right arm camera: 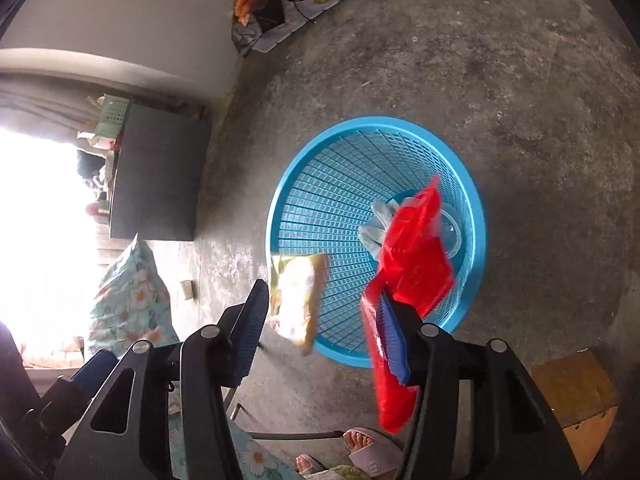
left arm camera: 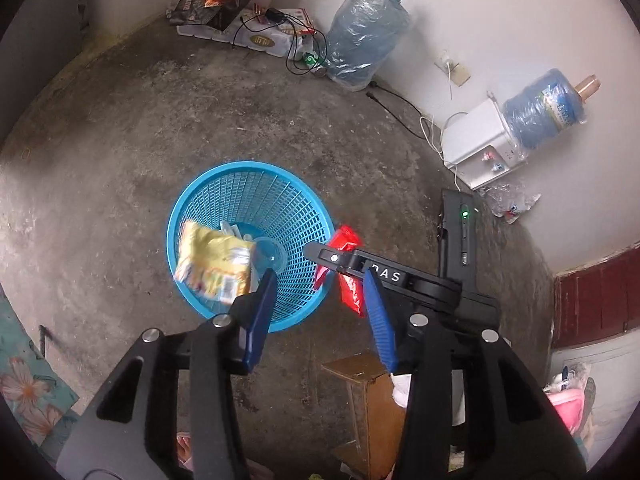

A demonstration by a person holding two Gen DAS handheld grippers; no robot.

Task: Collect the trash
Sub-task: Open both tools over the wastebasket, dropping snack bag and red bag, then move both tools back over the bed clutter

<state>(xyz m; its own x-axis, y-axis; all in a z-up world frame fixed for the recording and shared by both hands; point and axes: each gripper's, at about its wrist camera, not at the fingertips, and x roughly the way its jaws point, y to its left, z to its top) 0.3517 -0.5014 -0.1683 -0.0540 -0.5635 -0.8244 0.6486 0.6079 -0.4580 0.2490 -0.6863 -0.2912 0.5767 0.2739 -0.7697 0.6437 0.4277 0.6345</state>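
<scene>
A blue mesh basket (left arm camera: 256, 176) stands on the concrete floor, also in the right wrist view (right arm camera: 320, 200). It holds a clear plastic cup (left arm camera: 272, 254) and crumpled pale plastic (right arm camera: 374, 224). My left gripper (left arm camera: 320, 300) is open above the basket's near rim; a yellow snack wrapper (left arm camera: 214, 258) hangs blurred in the air by its left finger, also seen in the right wrist view (right arm camera: 298, 300). My right gripper (right arm camera: 320, 328) is open above the basket; a red wrapper (right arm camera: 412, 264) lies against its right finger (right arm camera: 394, 344), also visible in the left wrist view (left arm camera: 346, 240).
A water jug in plastic (left arm camera: 366, 36) and a water dispenser (left arm camera: 484, 144) stand by the far wall, with boxes and cables (left arm camera: 256, 24). A cardboard box (left arm camera: 372, 400) sits close below. Sandaled feet (right arm camera: 360, 448) and a floral bag (right arm camera: 128, 300) are near.
</scene>
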